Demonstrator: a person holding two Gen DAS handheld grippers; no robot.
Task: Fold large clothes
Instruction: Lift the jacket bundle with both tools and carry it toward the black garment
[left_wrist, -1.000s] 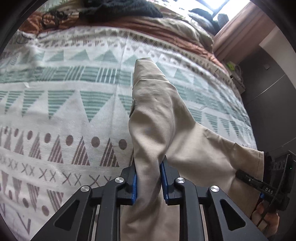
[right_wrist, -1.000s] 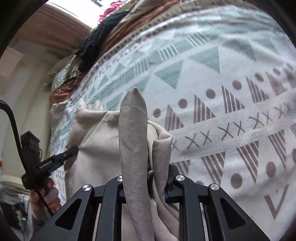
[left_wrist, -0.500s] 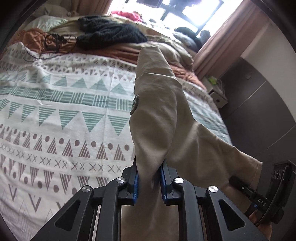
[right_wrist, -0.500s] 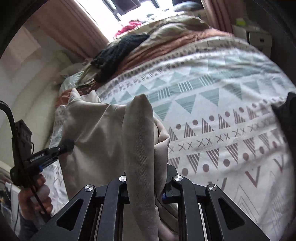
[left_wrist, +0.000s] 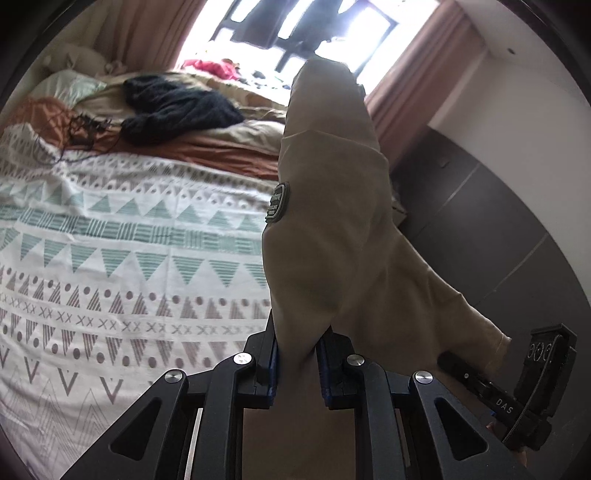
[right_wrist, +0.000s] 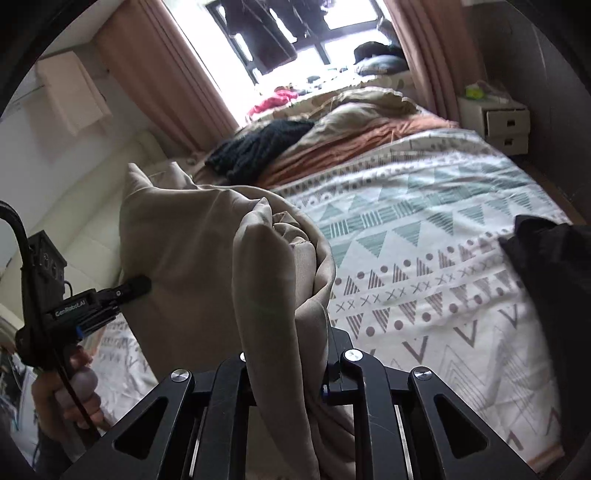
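Note:
A large beige garment (left_wrist: 332, 240) with a dark green patch (left_wrist: 277, 203) hangs in the air above the bed, stretched between both grippers. My left gripper (left_wrist: 298, 339) is shut on one bunched edge of it, the cloth standing up between the blue pads. My right gripper (right_wrist: 291, 350) is shut on another bunched part of the beige garment (right_wrist: 192, 240), whose folds hide the left pad. Each view shows the other tool too: the right gripper (left_wrist: 448, 358) at the lower right, the left gripper (right_wrist: 138, 286) at the left, held by a hand (right_wrist: 66, 391).
Below lies a bedspread (left_wrist: 110, 258) with teal and brown triangles. At the bed's far end are a black knit garment (left_wrist: 177, 107), an orange blanket (right_wrist: 351, 144) and pillows (left_wrist: 70, 85). White drawers (right_wrist: 502, 125) stand by the curtain. Dark cloth (right_wrist: 554, 277) is at the right.
Both grippers have risen and tilted up with the beige garment, lifting it off the bedspread. The window and the far end of the bed have come into view.

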